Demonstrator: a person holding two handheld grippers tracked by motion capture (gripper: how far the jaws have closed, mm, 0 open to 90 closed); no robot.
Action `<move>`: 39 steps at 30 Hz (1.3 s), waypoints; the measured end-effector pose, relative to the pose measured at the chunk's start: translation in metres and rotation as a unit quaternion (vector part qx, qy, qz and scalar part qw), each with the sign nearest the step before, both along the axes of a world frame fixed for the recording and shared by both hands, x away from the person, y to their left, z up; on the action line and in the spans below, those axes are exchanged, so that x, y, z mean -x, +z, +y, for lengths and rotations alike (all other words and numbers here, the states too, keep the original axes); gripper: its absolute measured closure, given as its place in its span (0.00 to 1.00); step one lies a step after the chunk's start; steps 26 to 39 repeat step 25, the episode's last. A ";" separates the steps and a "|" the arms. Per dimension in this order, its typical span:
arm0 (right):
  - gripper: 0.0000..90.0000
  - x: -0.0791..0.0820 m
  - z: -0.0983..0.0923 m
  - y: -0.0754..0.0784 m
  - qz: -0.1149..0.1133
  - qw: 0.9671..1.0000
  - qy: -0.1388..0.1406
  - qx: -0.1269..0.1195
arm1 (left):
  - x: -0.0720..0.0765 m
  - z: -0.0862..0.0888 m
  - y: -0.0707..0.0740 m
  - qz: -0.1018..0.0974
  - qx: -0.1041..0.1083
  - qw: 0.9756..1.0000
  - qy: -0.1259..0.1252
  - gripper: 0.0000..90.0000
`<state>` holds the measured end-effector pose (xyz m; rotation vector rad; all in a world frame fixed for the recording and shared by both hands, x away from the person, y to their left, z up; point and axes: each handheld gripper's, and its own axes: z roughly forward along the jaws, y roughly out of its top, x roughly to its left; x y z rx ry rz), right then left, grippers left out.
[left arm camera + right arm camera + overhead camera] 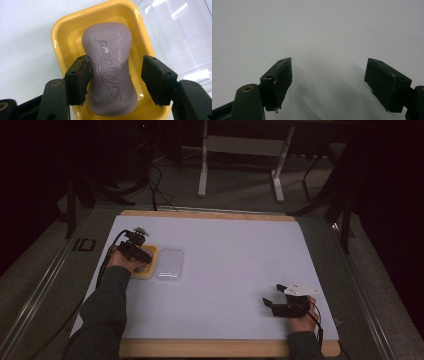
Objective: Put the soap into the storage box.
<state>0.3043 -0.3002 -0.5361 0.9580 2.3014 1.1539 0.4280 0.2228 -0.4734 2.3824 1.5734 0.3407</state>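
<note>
A purple bar of soap (110,72) with embossed lettering lies in a yellow soap dish (60,37). My left gripper (115,65) is open and hangs over the dish with one jaw on each side of the bar. One jaw is against the soap's side; the other stands a little off it. In the high view the left gripper (137,251) covers the yellow dish (150,270) at the table's left. At the front right, my right gripper (270,305) rests low over the white surface, open with nothing between its jaws (328,75).
A clear plastic lid or tray (169,264) lies right beside the yellow dish (180,32). The white mat (235,260) sits on a wooden board. Beyond the table are a stand's legs (202,175) and cables on the floor.
</note>
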 end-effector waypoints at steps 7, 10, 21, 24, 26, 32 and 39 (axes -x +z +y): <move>0.24 0.000 0.000 0.000 0.000 1.000 0.000 0.000 | 0.005 -0.007 0.014 -0.026 -0.005 0.999 -0.020 0.48; 0.24 0.000 0.000 0.000 0.000 1.000 0.000 0.000 | 0.007 -0.010 0.019 -0.033 -0.004 0.999 -0.027 0.49; 0.24 0.000 0.000 0.000 0.001 1.000 0.000 0.000 | 0.019 -0.025 0.030 -0.056 0.016 0.995 -0.083 0.55; 0.24 0.000 0.000 0.000 0.002 1.000 0.000 0.000 | 0.026 -0.033 0.033 -0.064 0.020 0.992 -0.108 0.56; 0.24 0.000 0.000 0.000 0.003 1.000 0.000 -0.001 | 0.026 -0.033 0.033 -0.064 0.020 0.992 -0.108 0.56; 0.24 0.000 0.000 0.000 0.003 1.000 0.000 -0.001 | 0.026 -0.033 0.033 -0.064 0.020 0.992 -0.108 0.56; 0.24 0.000 0.000 0.000 0.003 1.000 0.000 -0.001 | 0.026 -0.033 0.033 -0.064 0.020 0.992 -0.108 0.56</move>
